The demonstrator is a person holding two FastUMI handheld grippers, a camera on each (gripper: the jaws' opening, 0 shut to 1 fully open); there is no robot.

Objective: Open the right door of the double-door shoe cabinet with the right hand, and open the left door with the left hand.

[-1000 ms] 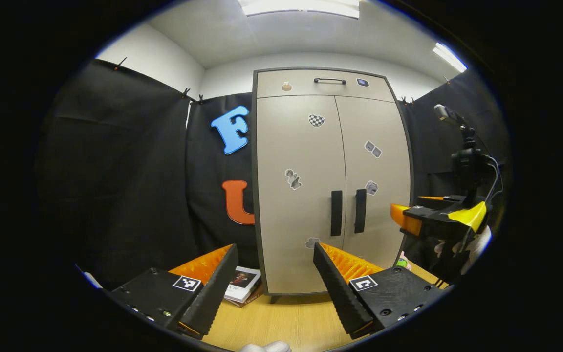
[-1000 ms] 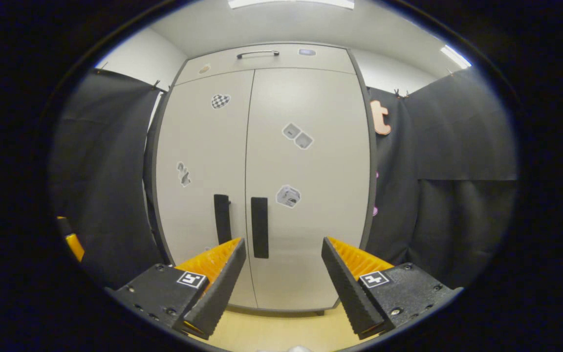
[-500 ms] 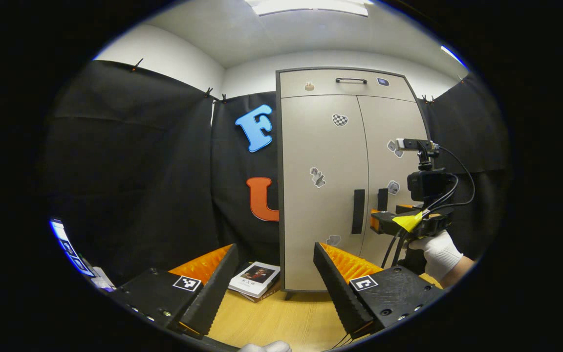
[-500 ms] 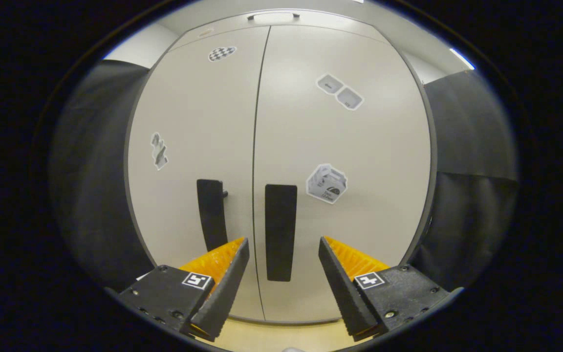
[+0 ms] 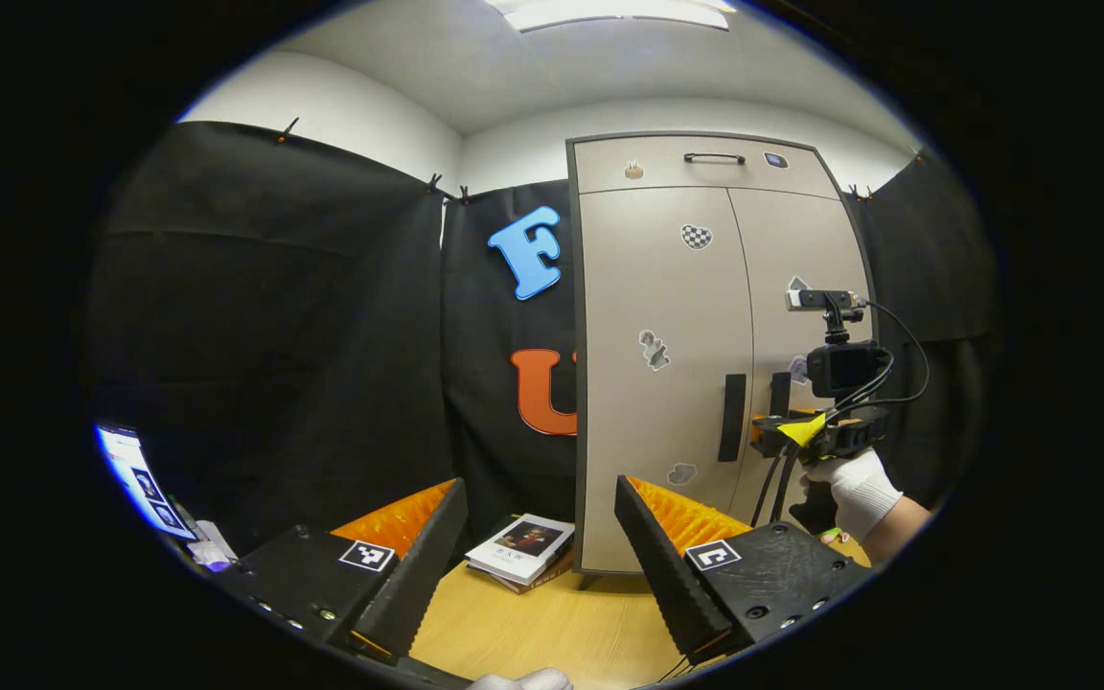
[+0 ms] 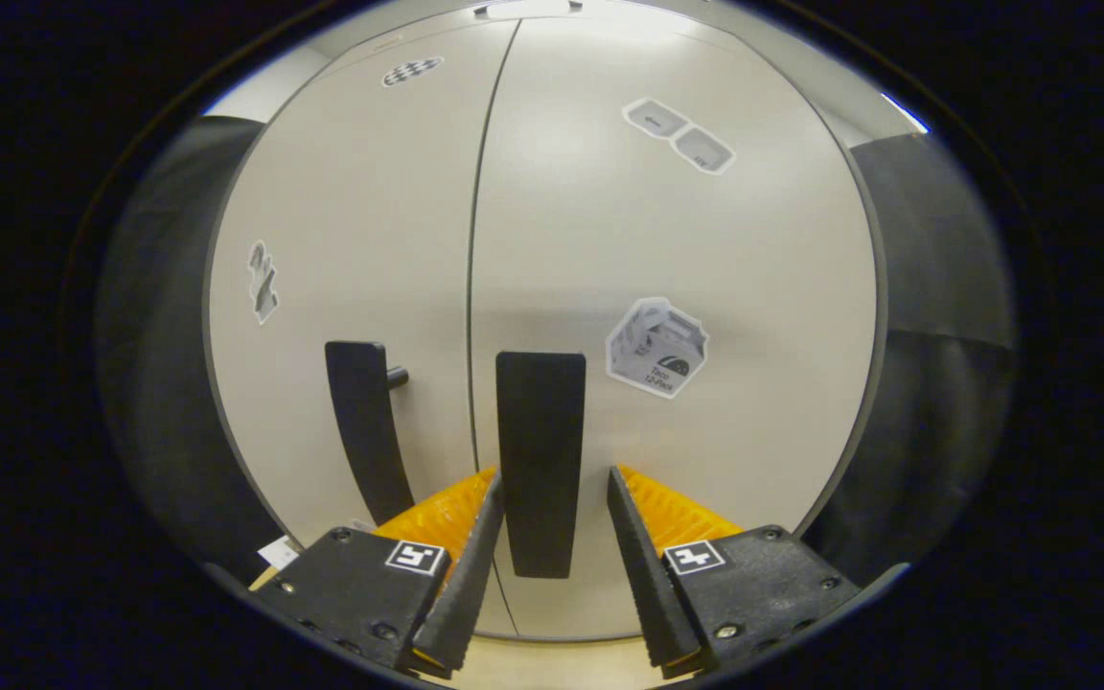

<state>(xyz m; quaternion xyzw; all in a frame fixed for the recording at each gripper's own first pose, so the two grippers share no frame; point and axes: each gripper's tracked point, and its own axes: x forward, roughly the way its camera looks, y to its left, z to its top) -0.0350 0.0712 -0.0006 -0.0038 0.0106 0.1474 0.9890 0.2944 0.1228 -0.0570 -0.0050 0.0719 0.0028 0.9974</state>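
Right hand-held gripper (image 6: 552,537) has closed in since a second ago: its ribbed orange fingers now straddle the right door's flat black handle (image 6: 540,460), apart, not clamped. Both matte beige cabinet doors shut. Left hand-held gripper (image 5: 540,537) holds back, fingers apart, over the wood-grain tabletop (image 5: 552,632).

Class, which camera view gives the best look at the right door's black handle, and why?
The right gripper view: the handle stands large and central, between the open fingers of the right gripper. In the left gripper view it is small, distant and partly hidden behind that gripper.
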